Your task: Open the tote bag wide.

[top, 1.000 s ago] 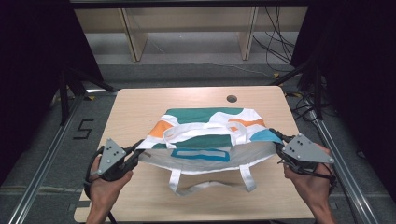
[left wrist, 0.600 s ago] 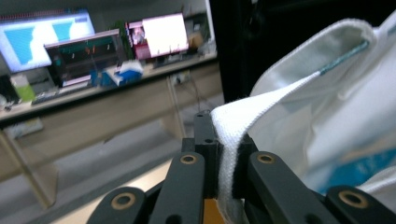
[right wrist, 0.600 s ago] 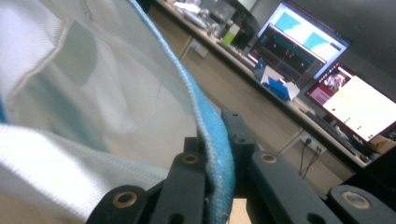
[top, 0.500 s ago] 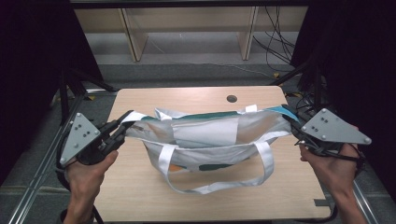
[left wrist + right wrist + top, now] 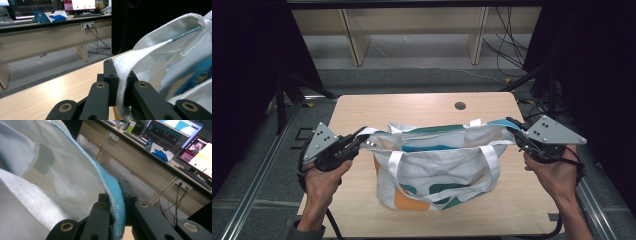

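Note:
A white tote bag [image 5: 437,165] with teal and orange patches hangs upright over the table, stretched by its top rim between the two grippers, its bottom on or just above the wood. My left gripper [image 5: 362,137] is shut on the rim at the bag's left corner; in the left gripper view the white woven edge [image 5: 122,75] is pinched between the black jaws. My right gripper [image 5: 513,131] is shut on the right corner, where a light blue hem [image 5: 113,195] runs between its jaws. The white handles [image 5: 492,160] hang loose down the front.
The wooden table [image 5: 412,107] has a round cable hole [image 5: 460,105] near its far edge. Metal frame rails [image 5: 257,180] run along both sides of the table. Beyond it stands a low wooden shelf [image 5: 412,30], with cables [image 5: 507,45] on the floor at right.
The bag lay flat on the table a second ago. Both grippers have risen and moved apart with its top corners, so it now hangs open and upright.

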Tool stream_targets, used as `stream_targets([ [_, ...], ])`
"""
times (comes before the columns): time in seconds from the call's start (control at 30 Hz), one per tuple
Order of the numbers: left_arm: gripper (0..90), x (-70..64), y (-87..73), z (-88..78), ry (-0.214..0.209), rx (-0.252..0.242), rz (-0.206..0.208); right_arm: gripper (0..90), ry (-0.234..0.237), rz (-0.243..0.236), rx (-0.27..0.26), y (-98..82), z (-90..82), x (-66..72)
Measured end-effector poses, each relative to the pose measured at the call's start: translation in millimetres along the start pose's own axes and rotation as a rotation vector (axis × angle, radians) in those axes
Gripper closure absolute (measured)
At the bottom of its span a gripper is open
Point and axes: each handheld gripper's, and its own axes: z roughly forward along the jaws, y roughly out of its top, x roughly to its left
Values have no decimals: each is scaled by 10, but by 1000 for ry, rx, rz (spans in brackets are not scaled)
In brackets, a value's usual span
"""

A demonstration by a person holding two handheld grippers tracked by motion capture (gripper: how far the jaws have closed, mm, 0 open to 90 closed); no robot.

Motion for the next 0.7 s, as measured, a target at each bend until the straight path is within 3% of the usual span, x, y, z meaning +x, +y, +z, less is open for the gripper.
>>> stream_targets([
  [0.13,860,-34,-47,2,-3,17,17,871,4,9,19,-31,38,23],
  [0.27,856,-112,-153,42,-11,84,63,871,17,9,68,-173,63,49],
  [0.4,852,-128,-259,141,-20,122,55,870,18,11,100,-310,101,61],
  [0.47,852,-116,-302,233,-22,133,45,870,16,49,107,-452,147,56],
  [0.57,852,-110,-370,339,-21,157,45,870,10,69,115,-505,173,61],
  [0.63,852,-100,-432,365,-31,182,49,870,20,48,113,-562,186,60],
  [0.7,852,-89,-517,376,-46,196,34,870,33,62,121,-585,183,75],
])
